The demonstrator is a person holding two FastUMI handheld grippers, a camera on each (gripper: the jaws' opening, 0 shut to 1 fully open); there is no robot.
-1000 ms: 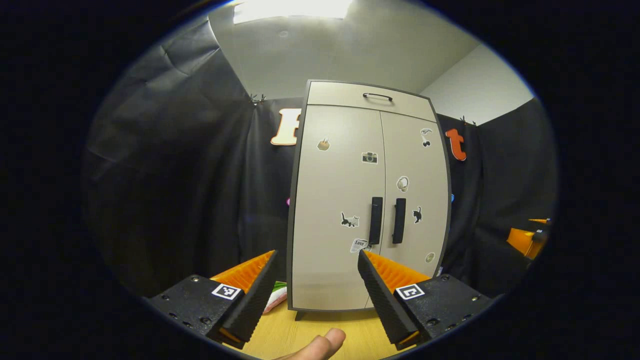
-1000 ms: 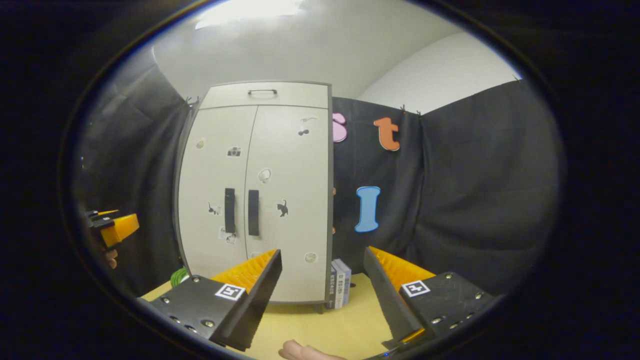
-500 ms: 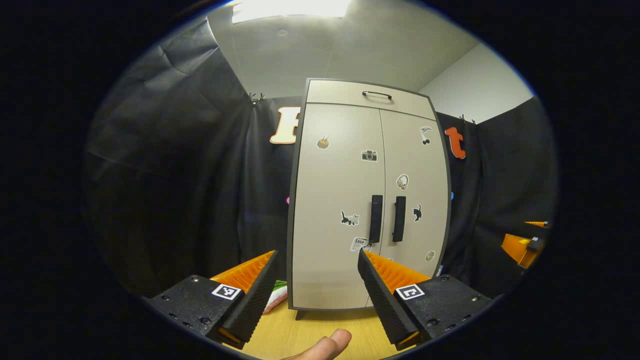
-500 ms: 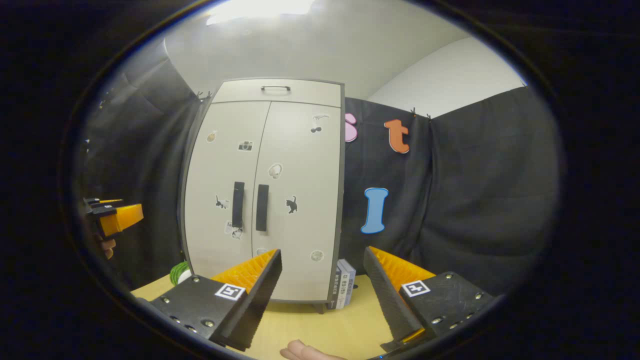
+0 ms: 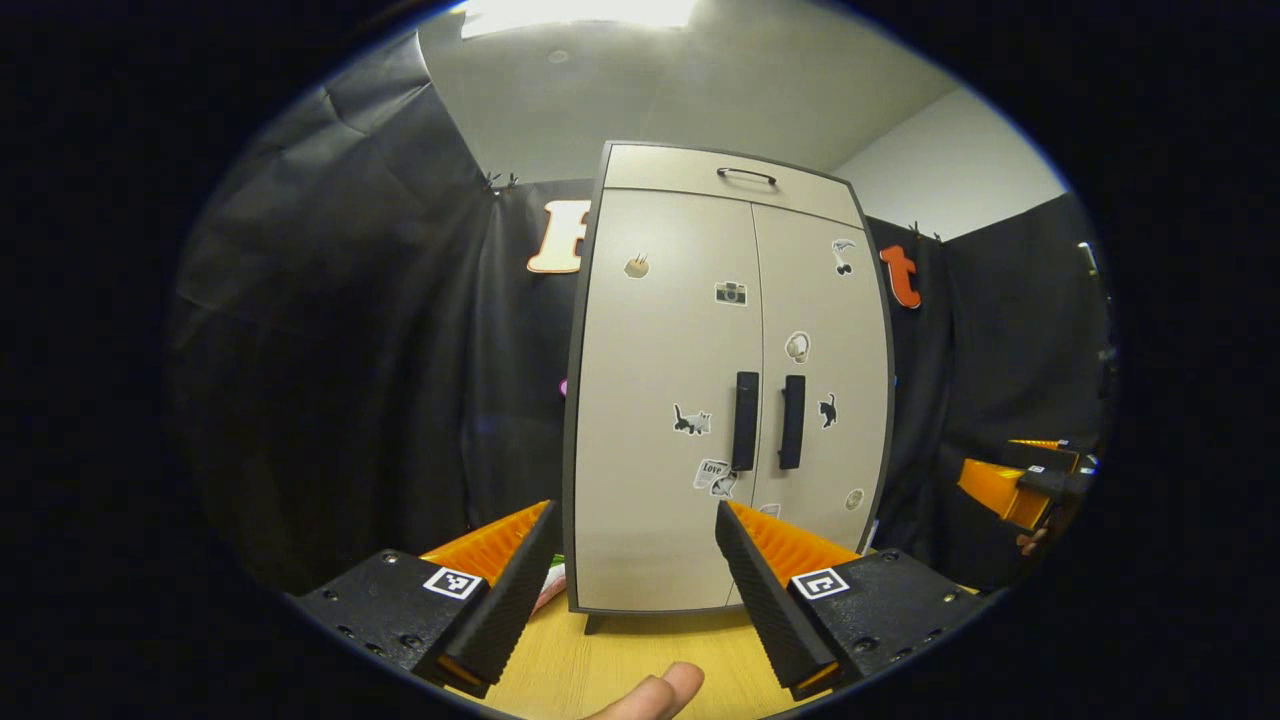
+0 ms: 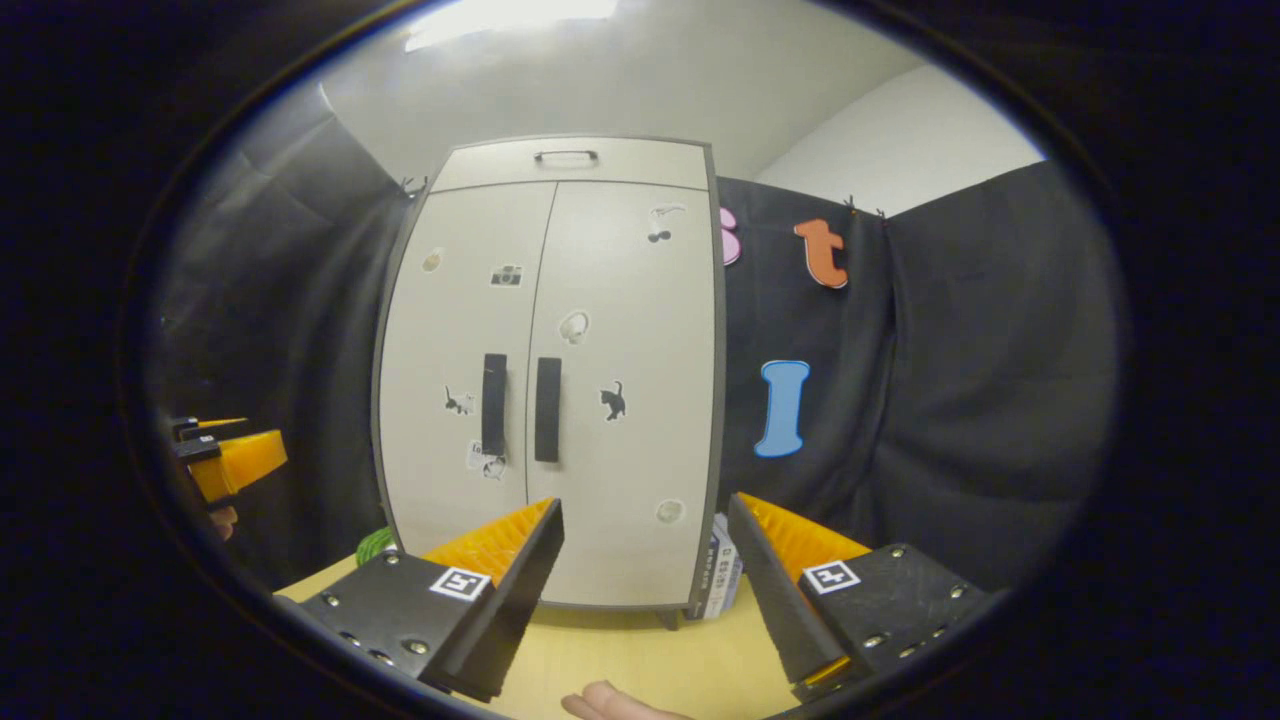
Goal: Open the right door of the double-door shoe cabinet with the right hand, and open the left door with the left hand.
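A beige double-door shoe cabinet (image 5: 660,400) (image 6: 620,300) stands on a wooden table, both doors closed and dotted with stickers. Two black vertical handles sit side by side at the middle seam: the left door handle (image 5: 745,421) (image 6: 494,404) and the right door handle (image 5: 792,422) (image 6: 547,409). My left gripper (image 5: 635,515) is open, some way in front of the cabinet's lower left door. My right gripper (image 6: 645,510) is open too, short of the lower right door. Each gripper also appears at the edge of the other's view: the right gripper (image 5: 1015,480) and the left gripper (image 6: 225,460).
The cabinet has a top drawer with a small handle (image 5: 745,175). Books (image 6: 722,575) stand beside the cabinet's right side and a green thing (image 6: 372,545) lies at its left. The wooden table (image 5: 620,655) runs under both grippers. Black cloth walls enclose the booth.
Both grippers have come nearer the cabinet, which looks bigger. In the right gripper view the cabinet has shifted toward the middle. Both doors remain closed.
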